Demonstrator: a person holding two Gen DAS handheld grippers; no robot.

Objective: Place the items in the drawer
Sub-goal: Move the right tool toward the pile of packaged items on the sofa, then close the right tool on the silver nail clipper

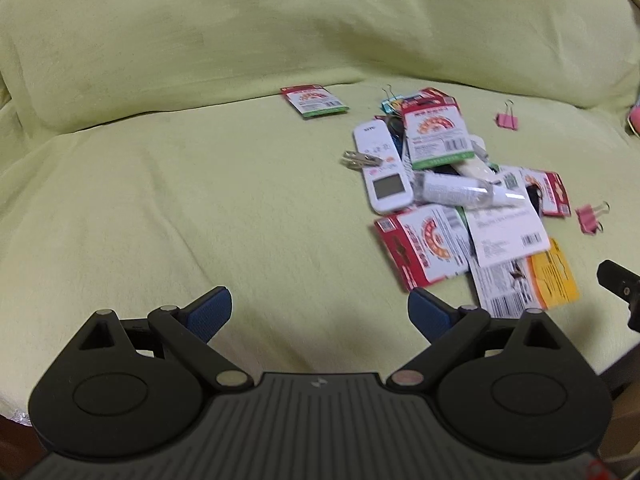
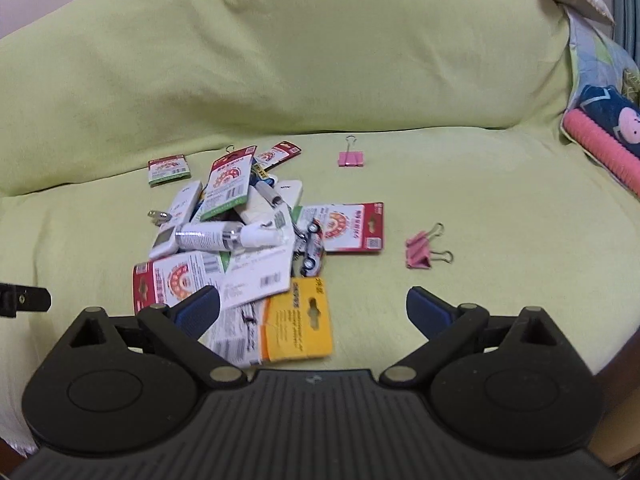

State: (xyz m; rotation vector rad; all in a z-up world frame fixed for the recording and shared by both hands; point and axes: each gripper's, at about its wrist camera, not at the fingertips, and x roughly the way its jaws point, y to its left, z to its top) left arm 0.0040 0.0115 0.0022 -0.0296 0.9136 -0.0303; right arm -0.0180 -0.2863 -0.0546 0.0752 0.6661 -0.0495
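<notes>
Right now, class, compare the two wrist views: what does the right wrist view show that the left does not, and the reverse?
Only the right wrist view shows the patterned pillow and most of a pink ribbed roll at the far right. Only the left wrist view shows bare green cover well left of the pile. Both show the pile, its white remote, two pink clips, and open fingers.

Sofa (image 2: 320, 60) draped in yellow-green cover; patterned cushion (image 2: 608, 92) at right end.
</notes>
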